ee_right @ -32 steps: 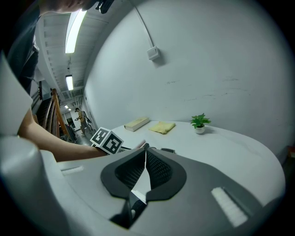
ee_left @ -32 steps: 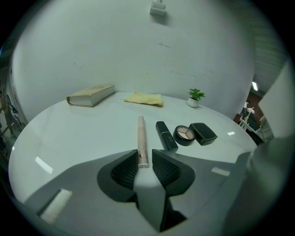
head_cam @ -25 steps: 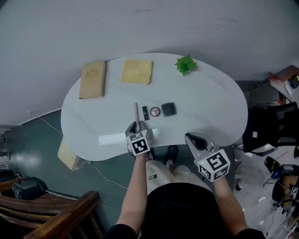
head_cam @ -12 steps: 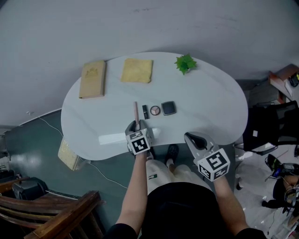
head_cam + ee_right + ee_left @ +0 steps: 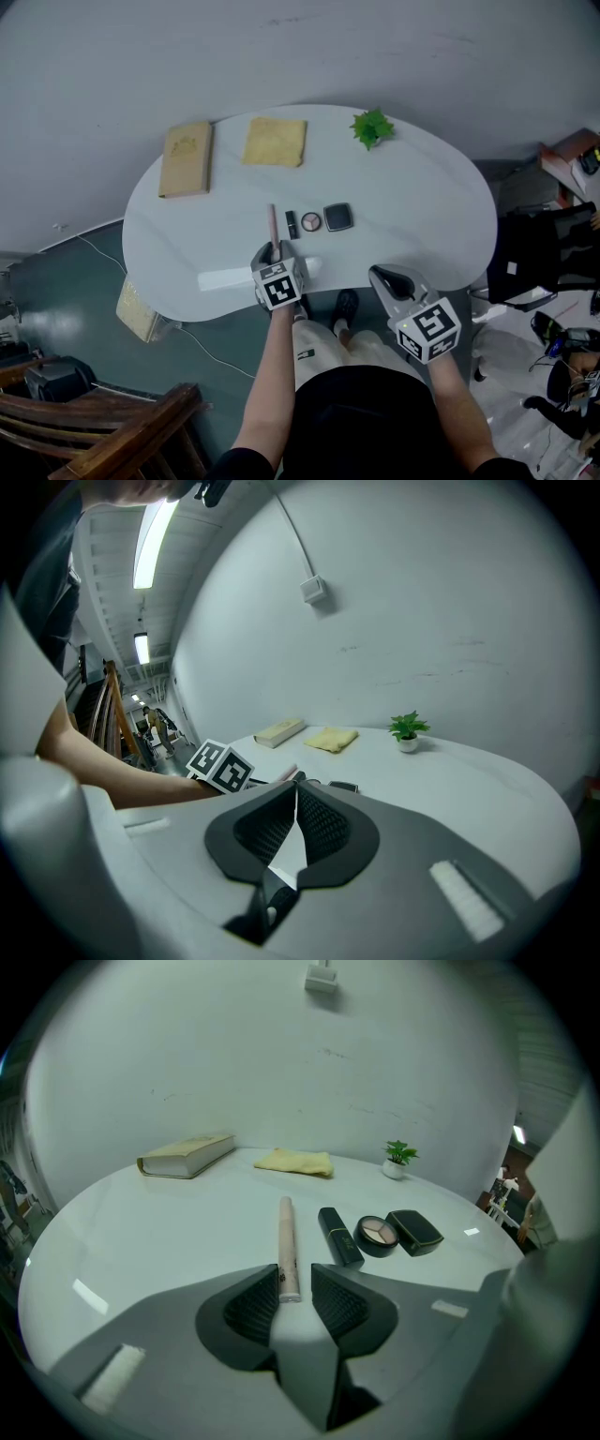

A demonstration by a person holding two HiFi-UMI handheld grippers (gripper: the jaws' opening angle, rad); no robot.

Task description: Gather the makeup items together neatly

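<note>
The left gripper (image 5: 274,251) is tipped down at the white table (image 5: 422,206), near its front edge, with its jaws partly open. The near end of a pale pink makeup stick (image 5: 274,225) lies flat on the tabletop right between the jaw tips. In the left gripper view the stick (image 5: 287,1246) sits close against the left pad, with a clear sliver of table showing before the right pad, so the jaws straddle it without clamping it. From the tips the stick runs straight ahead. Just off the right jaw tip lies a black lipstick tube (image 5: 339,1236), parallel to the stick and a little apart from it. A round open compact (image 5: 379,1233) comes next on that side, and a square black compact (image 5: 413,1230) sits hard up against it, the four making a short row. Far ahead of the jaws, by the wall, are a tan book (image 5: 186,159), a yellow cloth (image 5: 276,142) and a small green plant (image 5: 373,128). The right gripper (image 5: 377,273) hangs over the table's front edge, well off to the right of the row. Its jaws are pressed fully together with nothing between them, and they point across the table toward the makeup.
</note>
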